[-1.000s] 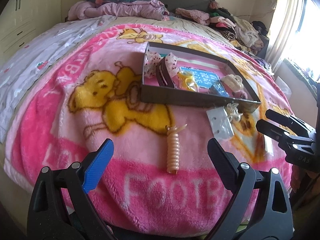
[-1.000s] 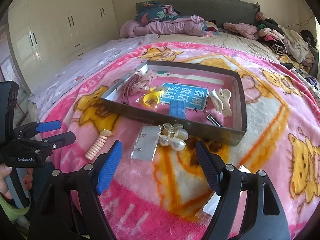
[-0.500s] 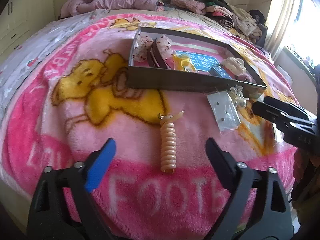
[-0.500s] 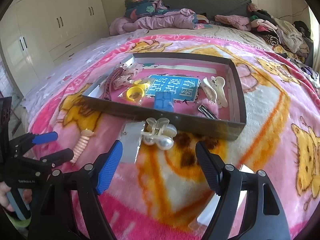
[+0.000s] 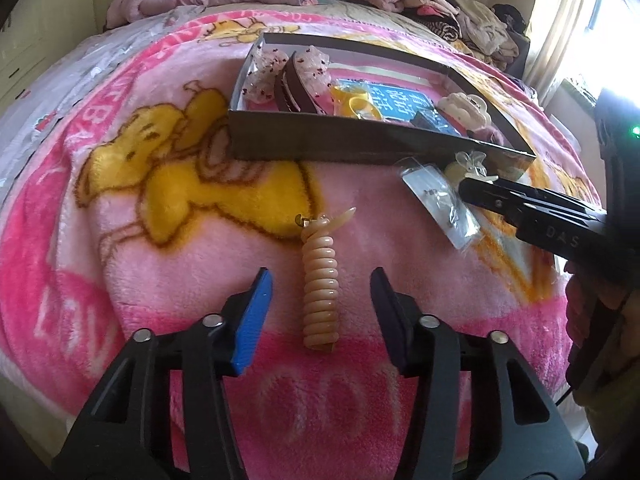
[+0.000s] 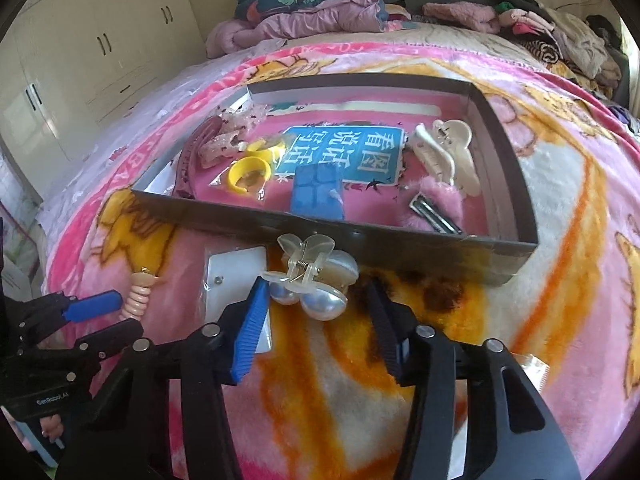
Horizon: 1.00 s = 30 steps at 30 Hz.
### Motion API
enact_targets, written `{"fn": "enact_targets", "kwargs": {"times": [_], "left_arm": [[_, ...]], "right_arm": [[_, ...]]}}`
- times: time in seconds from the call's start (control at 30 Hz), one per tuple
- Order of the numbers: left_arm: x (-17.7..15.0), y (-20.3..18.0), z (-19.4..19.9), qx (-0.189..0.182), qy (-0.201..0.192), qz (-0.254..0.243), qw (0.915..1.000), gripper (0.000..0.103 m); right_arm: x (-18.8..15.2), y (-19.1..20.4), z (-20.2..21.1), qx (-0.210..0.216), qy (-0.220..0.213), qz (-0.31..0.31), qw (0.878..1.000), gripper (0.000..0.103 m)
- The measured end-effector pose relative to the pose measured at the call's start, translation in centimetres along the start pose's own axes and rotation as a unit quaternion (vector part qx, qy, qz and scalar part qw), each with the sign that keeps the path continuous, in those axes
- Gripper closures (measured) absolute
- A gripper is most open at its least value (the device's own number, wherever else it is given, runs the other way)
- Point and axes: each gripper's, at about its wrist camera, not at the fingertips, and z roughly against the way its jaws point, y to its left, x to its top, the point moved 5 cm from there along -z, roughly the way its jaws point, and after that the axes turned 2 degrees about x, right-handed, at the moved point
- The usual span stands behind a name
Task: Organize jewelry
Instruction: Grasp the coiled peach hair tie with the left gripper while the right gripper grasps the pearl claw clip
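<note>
My left tongs [image 5: 320,316] are closing around the peach-coloured spiral plastic hair coil [image 5: 320,280], which lies lengthwise between the pads on the fluffy pink cartoon-print blanket [image 5: 160,240] of the bed; neither pad touches it yet. My right tongs [image 6: 316,324] are closing too, on the clear plastic claw clip with big pearl beads [image 6: 312,280]: the blue pad looks to be at the clip's left edge, the dark pad stands apart from it, so nothing is gripped. Just left of that clip lies a small clear plastic packet [image 6: 236,276], partly under my blue pad, and just beyond it stands the near wall of the shallow dark cardboard box [image 6: 360,236], which already holds other hair clips, a yellow ring and a blue card. I judge the risks to be these: the coil is springy and round, so a pinch at its lower end could squirt it out or leave it dangling; the pearls are smooth and curved, so the pads may slide off; the blue pad could drag the packet along; and the plush pile could snag either pad.
</note>
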Motion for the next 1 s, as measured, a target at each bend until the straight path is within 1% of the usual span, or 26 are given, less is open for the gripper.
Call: {"fn": "enact_targets", "kwargs": {"times": [0.1,0.17,0.2,0.23,0.3,0.5,0.53,0.67,0.7,0.73,0.87,1.0], "left_arm": [[-0.1,0.0,-0.2,-0.003,0.005,0.0,1.0,0.068],[-0.1,0.0,-0.4,-0.004,0.008,-0.001,1.0,0.076],[-0.2,-0.1,-0.5,-0.006,0.011,-0.003,0.9999,0.083],[-0.2,-0.1,-0.6,-0.006,0.013,-0.004,0.9999,0.088],[-0.3,-0.2,-0.6,-0.01,0.016,-0.006,0.9998,0.092],[-0.2,-0.7,0.1,-0.021,0.012,-0.009,0.9997,0.092],[-0.1,-0.9,0.4,-0.022,0.009,-0.011,0.9997,0.092],[0.6,-1.3,1.8,-0.024,-0.01,-0.018,0.9995,0.092],[0.7,-1.4,2.1,-0.024,-0.014,-0.018,0.9995,0.092],[0.9,-1.4,2.4,-0.024,-0.019,-0.018,0.9994,0.092],[1.6,-1.7,3.6,-0.023,-0.036,-0.021,0.9989,0.092],[1.9,-2.0,4.3,-0.022,-0.043,-0.023,0.9986,0.092]], "right_arm": [[0.0,0.4,-0.2,0.003,-0.001,0.01,1.0,0.059],[0.1,0.6,-0.2,0.004,-0.004,0.014,1.0,0.059],[0.1,0.5,-0.1,0.005,-0.006,0.015,1.0,0.059],[0.1,0.4,0.0,0.006,-0.006,0.014,1.0,0.06],[0.1,0.4,0.2,0.006,-0.008,0.014,1.0,0.06],[-0.1,0.2,1.7,-0.001,-0.02,0.02,1.0,0.061],[-0.1,0.1,2.1,-0.001,-0.022,0.021,1.0,0.066],[-0.2,0.1,3.2,-0.005,-0.027,0.032,0.999,0.067],[-0.2,0.1,3.4,-0.006,-0.03,0.034,0.999,0.085],[-0.2,0.2,3.6,-0.007,-0.032,0.039,0.999,0.093],[0.0,0.3,4.2,-0.016,-0.036,0.053,0.998,0.094],[-0.4,-0.1,4.0,-0.011,-0.029,0.042,0.999,0.094]]}}
